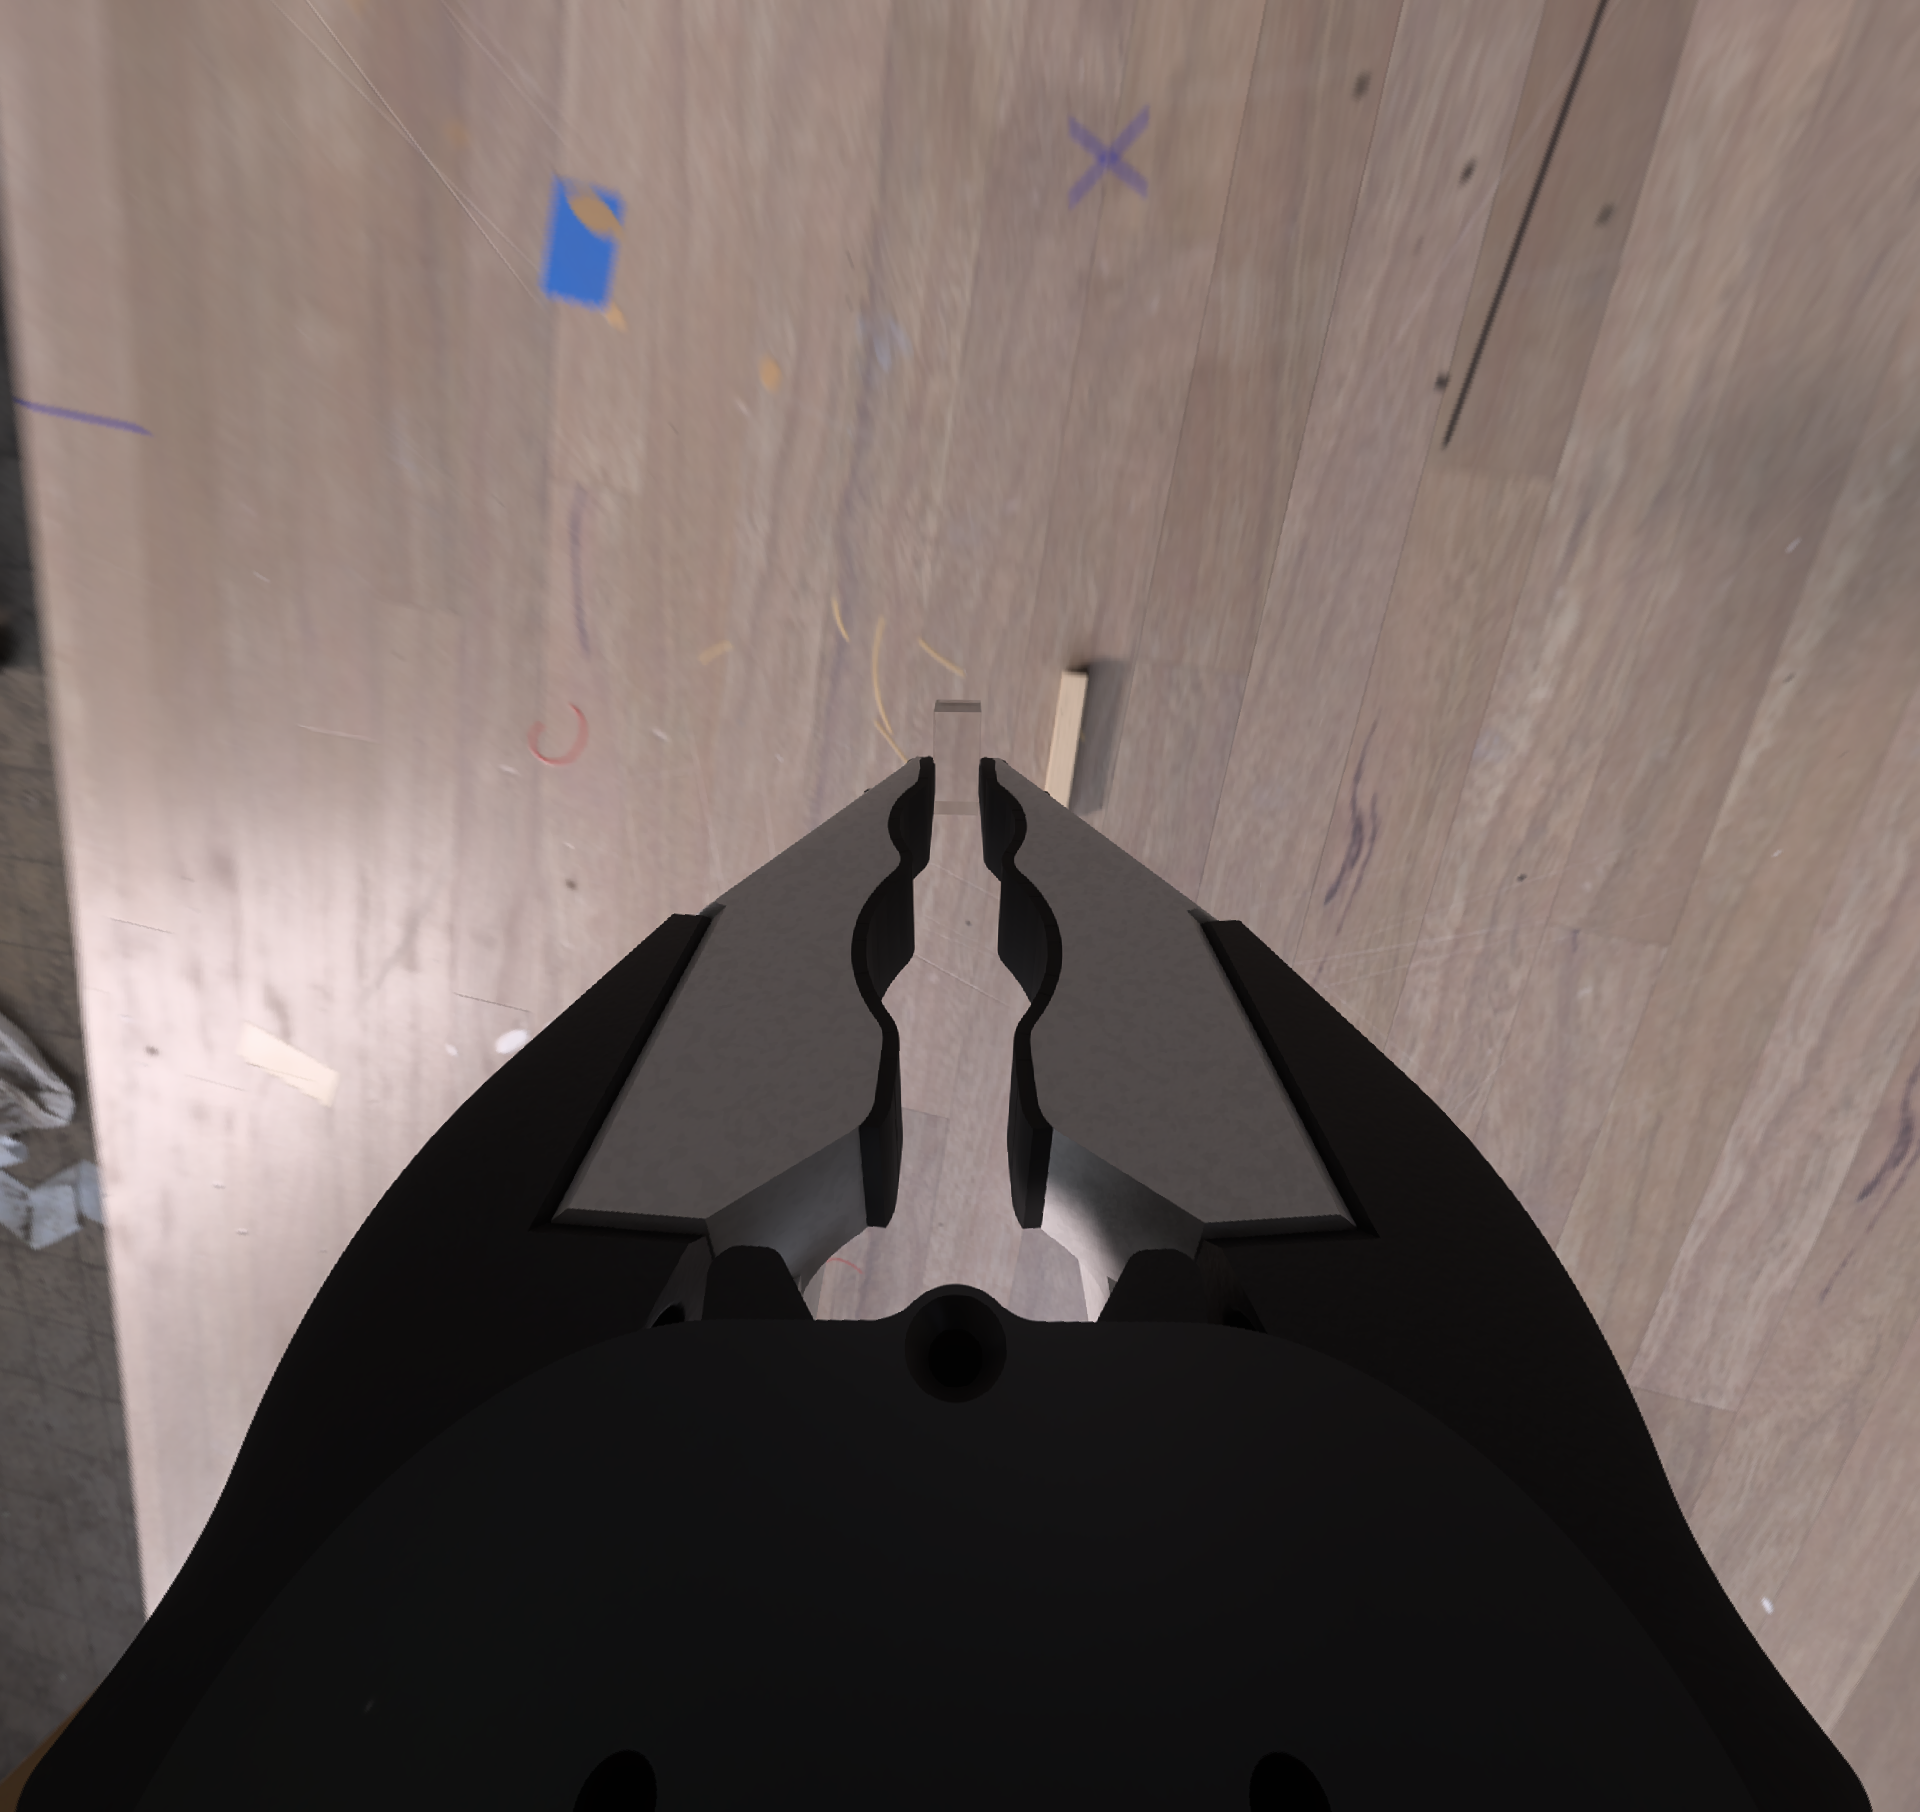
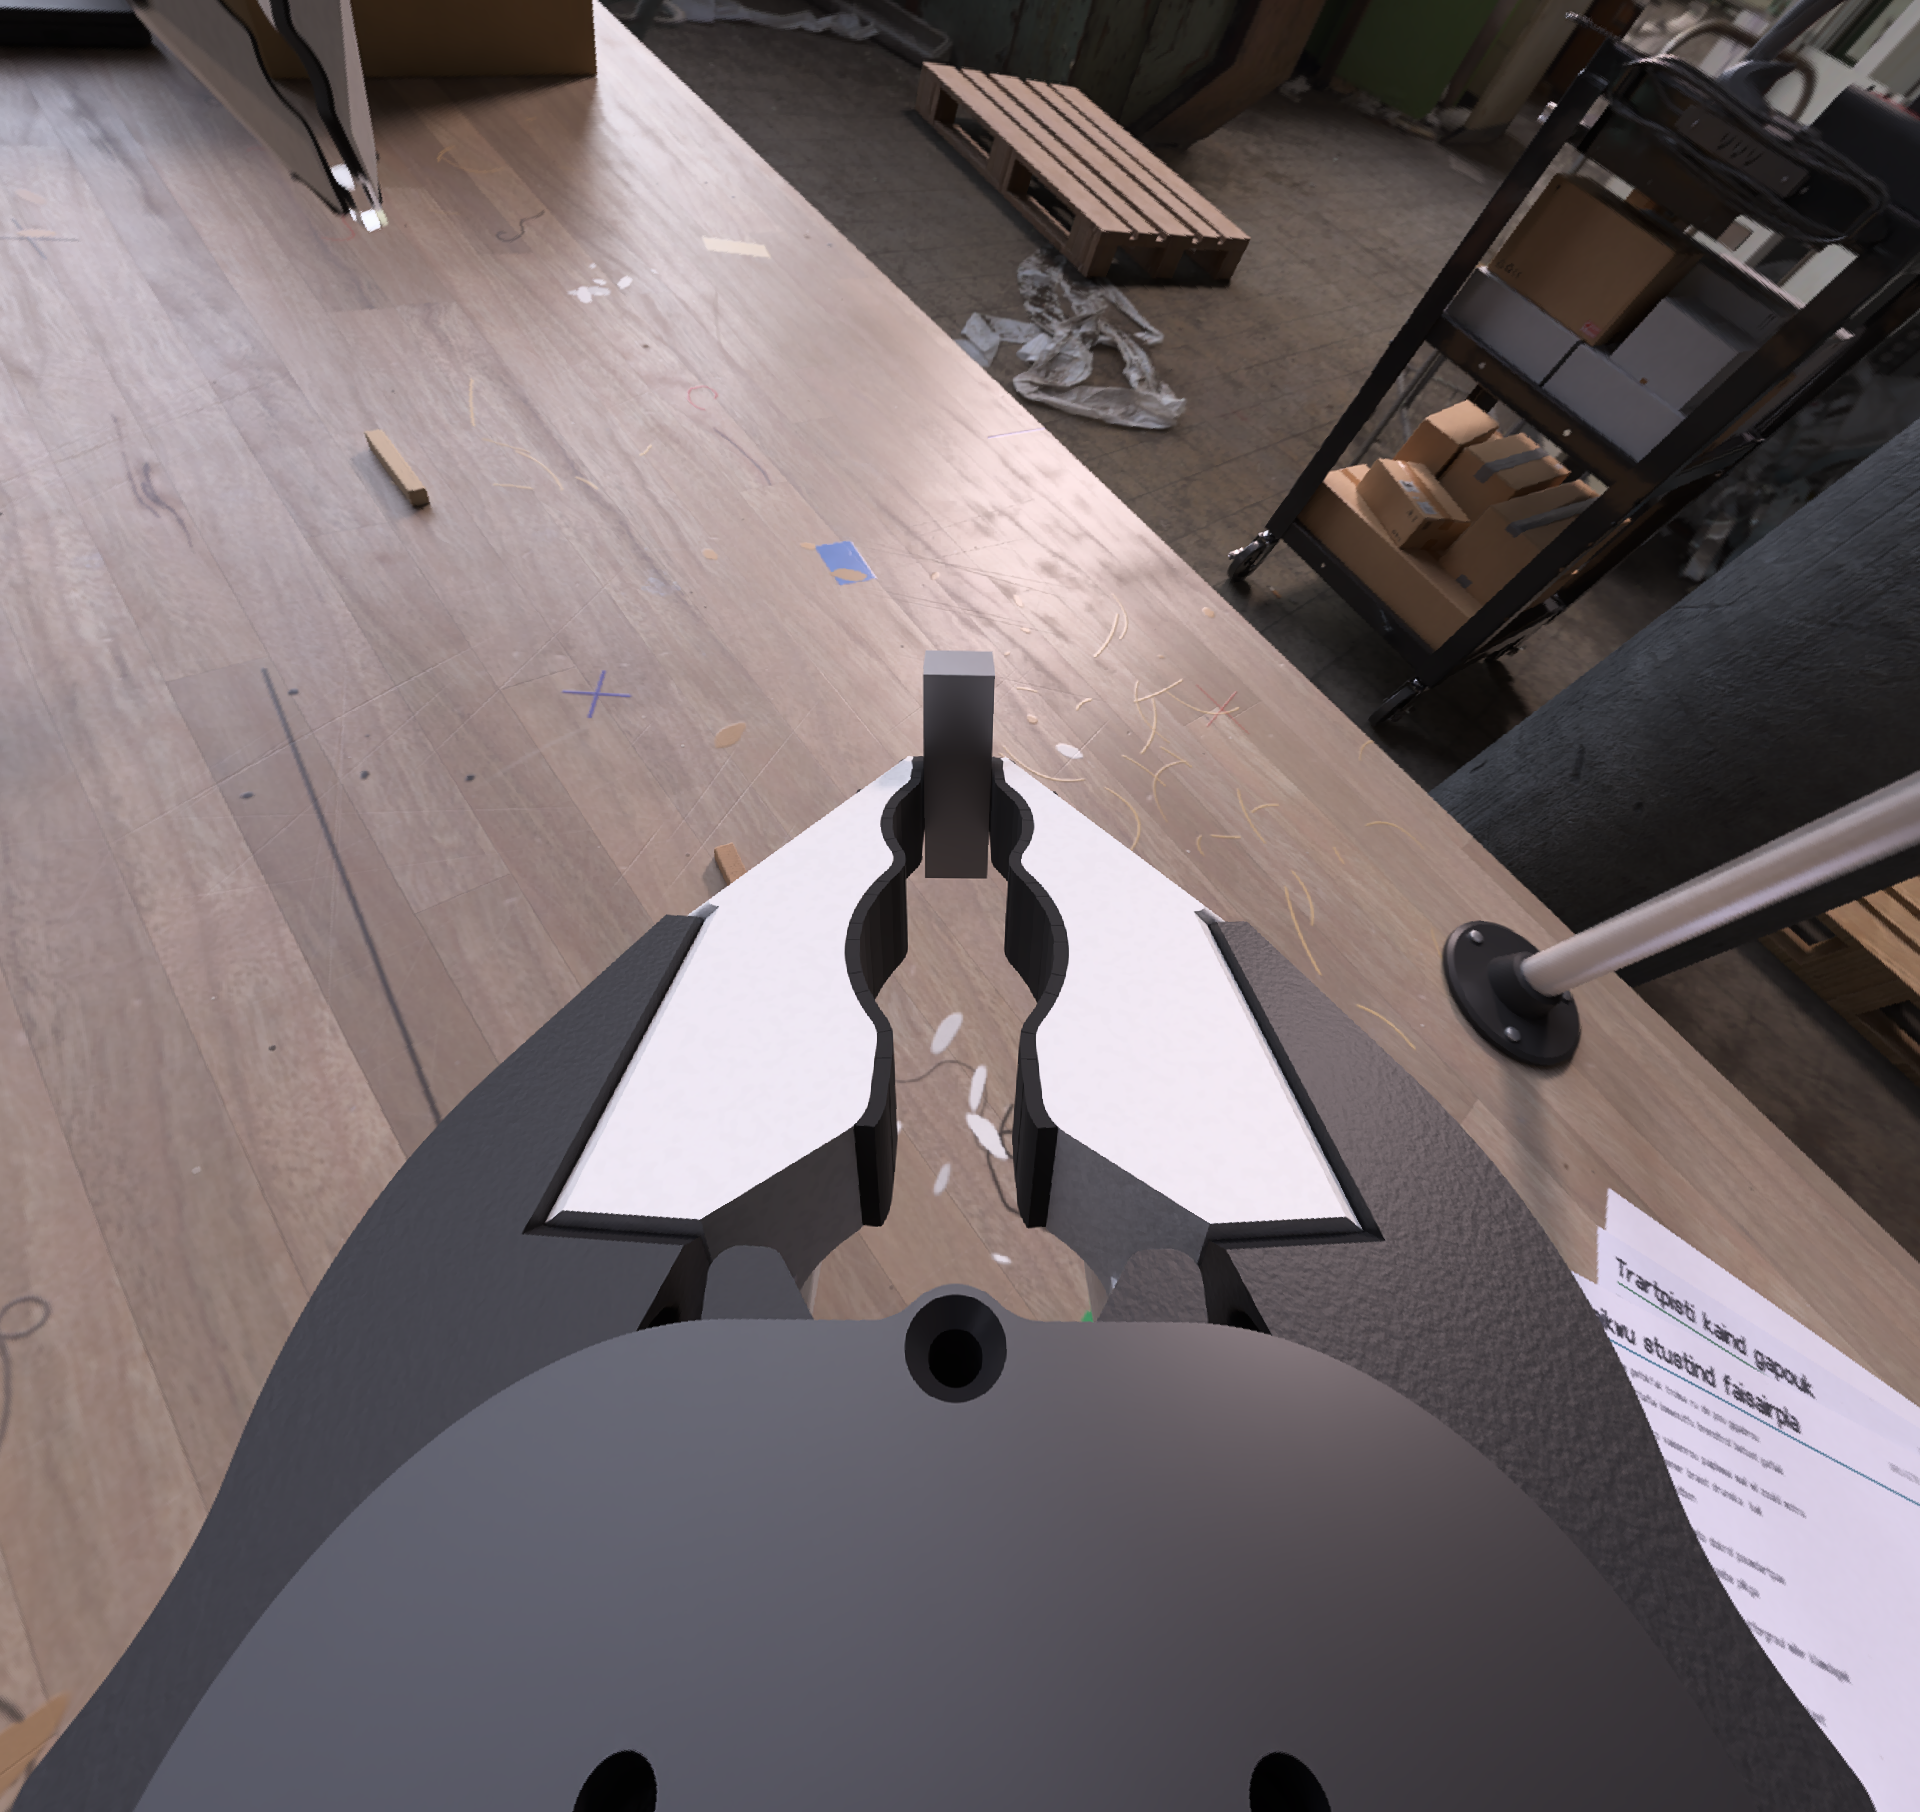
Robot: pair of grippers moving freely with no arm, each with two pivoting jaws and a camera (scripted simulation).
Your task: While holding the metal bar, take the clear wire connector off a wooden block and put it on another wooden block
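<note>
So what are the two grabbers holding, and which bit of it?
The right tool pinches the metal bar by its lower half; the top sticks out. The left tool pinches the clear wire connector by its lower part.

The clear wire connector is barely a ghost between the left tool tips, its lower part hidden behind them, its edges hard to trace. The wooden block beside it has its near end tucked behind the right finger. The counter is smeared with blur up top.

In the right wrist view, the metal bar sits in the right tool, its sides covered by the fingertips. A second wooden block peeks out, mostly hidden behind the left finger. The left tool is cut off by the upper edge. The paper sheet runs off the right edge.
</note>
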